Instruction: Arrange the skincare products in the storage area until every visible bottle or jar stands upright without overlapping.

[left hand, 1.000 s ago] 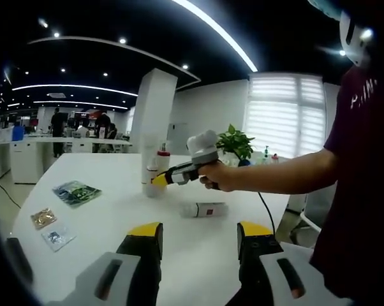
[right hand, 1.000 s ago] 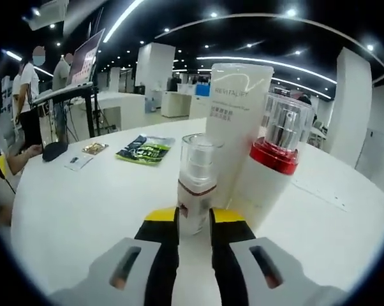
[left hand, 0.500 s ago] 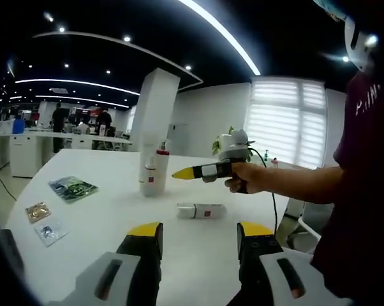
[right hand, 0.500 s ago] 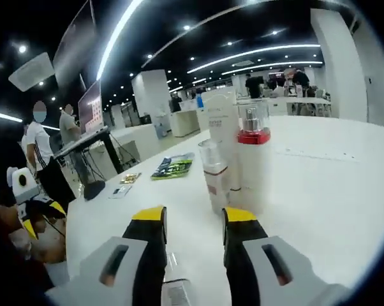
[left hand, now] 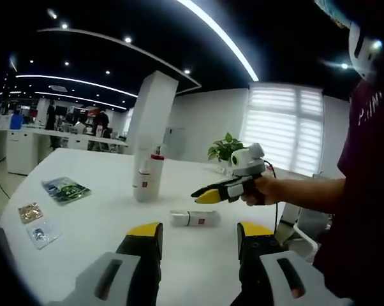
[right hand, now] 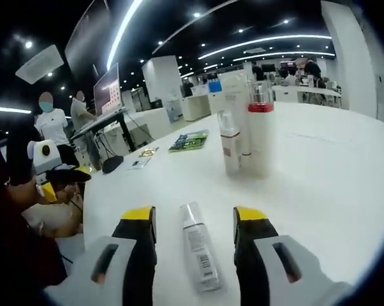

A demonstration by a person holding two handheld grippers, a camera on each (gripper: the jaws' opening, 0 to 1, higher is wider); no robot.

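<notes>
— Where are your tools at this moment?

— My right tool (right hand: pixel 194 223) has its jaws spread wide and holds nothing. Between them, on the white table (right hand: pixel 319 172), I see the lying bottle (right hand: pixel 198 255), flat on its side and not yet gripped. My left tool (left hand: pixel 195 233) is also open and empty, and it hangs above the table, well apart from the products.

— And how much of the task is done?

— Most of it, I judge. Beyond the lying bottle, three products stand upright close together: a small clear-capped bottle (right hand: pixel 230 143), a tall white tube (right hand: pixel 238 105) behind it, and a red-collared pump bottle (right hand: pixel 260 134). They look close but not stacked. What remains is to raise the lying bottle and stand it beside the group.

— Anything else on the table?

— A green packet (right hand: pixel 189 140) and some small sachets (left hand: pixel 36 223), far from the bottles.
</notes>
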